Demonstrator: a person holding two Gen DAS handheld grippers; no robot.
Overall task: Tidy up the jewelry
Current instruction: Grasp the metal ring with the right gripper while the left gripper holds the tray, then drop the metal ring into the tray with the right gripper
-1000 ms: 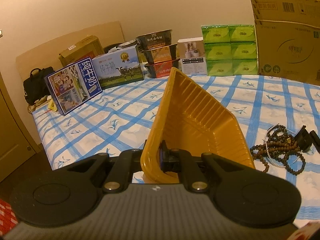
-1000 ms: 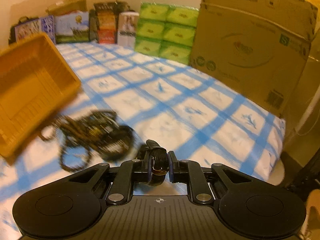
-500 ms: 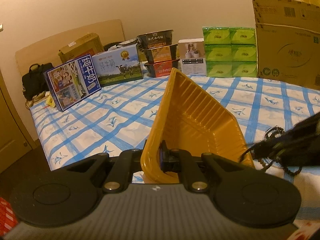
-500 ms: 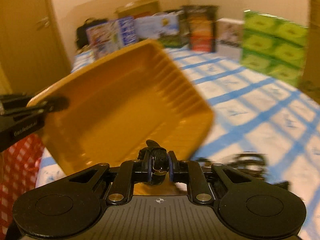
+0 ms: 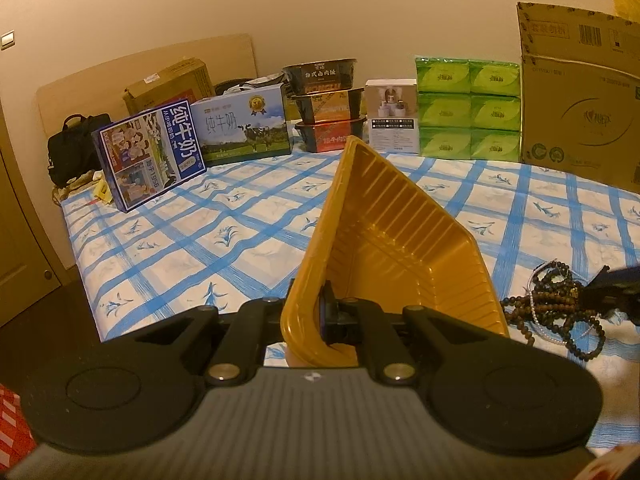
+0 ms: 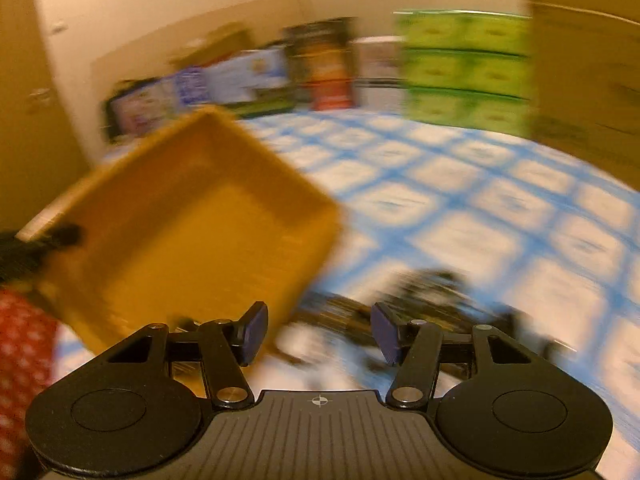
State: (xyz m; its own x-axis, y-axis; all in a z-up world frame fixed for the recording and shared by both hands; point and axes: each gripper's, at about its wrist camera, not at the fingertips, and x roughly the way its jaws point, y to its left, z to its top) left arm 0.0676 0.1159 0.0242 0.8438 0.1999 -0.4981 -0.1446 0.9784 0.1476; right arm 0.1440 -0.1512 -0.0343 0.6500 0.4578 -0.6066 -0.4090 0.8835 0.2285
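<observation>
1. Beads (image 5: 554, 308): tangled heap of dark brown bead strings with one pale, fine-beaded strand, lying on the bed sheet (image 5: 208, 236), just right of the tray (image 5: 400, 248).
2. Tray: yellow-orange plastic, rectangular, ribbed walls, tipped up on one edge; nothing visible inside.
3. Left claw (image 5: 320, 316): clamped on the tray's near rim, one pad inside the wall.
4. Right claw (image 6: 318, 334): jaws have just been opening; now apart with nothing between the pads. Beads lie just beyond them, blurred. Tray's lower corner sits close to the left finger (image 6: 254, 332).
5. Room: sheet is white with blue checks, soft, mostly bare across the middle. Far edge lined with milk boxes (image 5: 244, 128), stacked bowls (image 5: 326, 104), green packs (image 5: 468, 108) and a carton (image 5: 580, 108).
</observation>
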